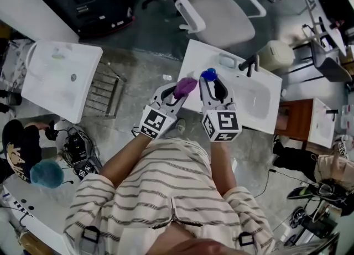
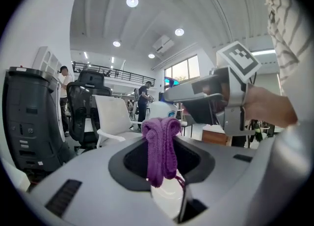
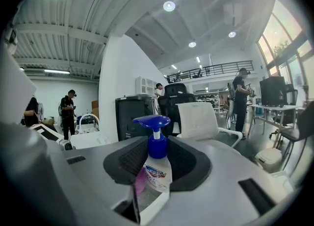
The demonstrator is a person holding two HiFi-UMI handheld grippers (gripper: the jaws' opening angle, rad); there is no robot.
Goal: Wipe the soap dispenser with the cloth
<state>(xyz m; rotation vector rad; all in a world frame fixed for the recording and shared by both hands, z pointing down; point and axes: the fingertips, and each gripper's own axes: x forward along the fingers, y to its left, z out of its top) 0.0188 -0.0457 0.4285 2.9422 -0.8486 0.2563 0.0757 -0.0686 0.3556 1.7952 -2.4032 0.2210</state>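
**Figure.** Head view with both gripper views. The landmark is the white washbasin [image 1: 260,102] in front of the person.

The left gripper [image 1: 180,94] is clenched on one purple cloth [image 2: 161,149], which is folded over the jaw tips and hangs down between them. The right gripper [image 1: 214,85] grasps one soap dispenser [image 3: 153,171] by its clear body. The bottle stands upright with its blue pump head [image 1: 208,74] on top. Both are held over the washbasin's left part. The cloth is just left of the pump head, near it but apart from it.

A black faucet [image 1: 250,64] stands on the washbasin's far side, right of the dispenser. Beyond the far edge is one white office chair [image 1: 218,8], and off the far right corner is a pale bin [image 1: 276,55]. Left of the washbasin lie a wire rack [image 1: 105,89] and then a second washbasin [image 1: 52,79].

In the left gripper view, the right gripper and the hand [image 2: 267,107] holding it fill the space to the cloth's right.

Counted: two grippers, one cloth, one dispenser.
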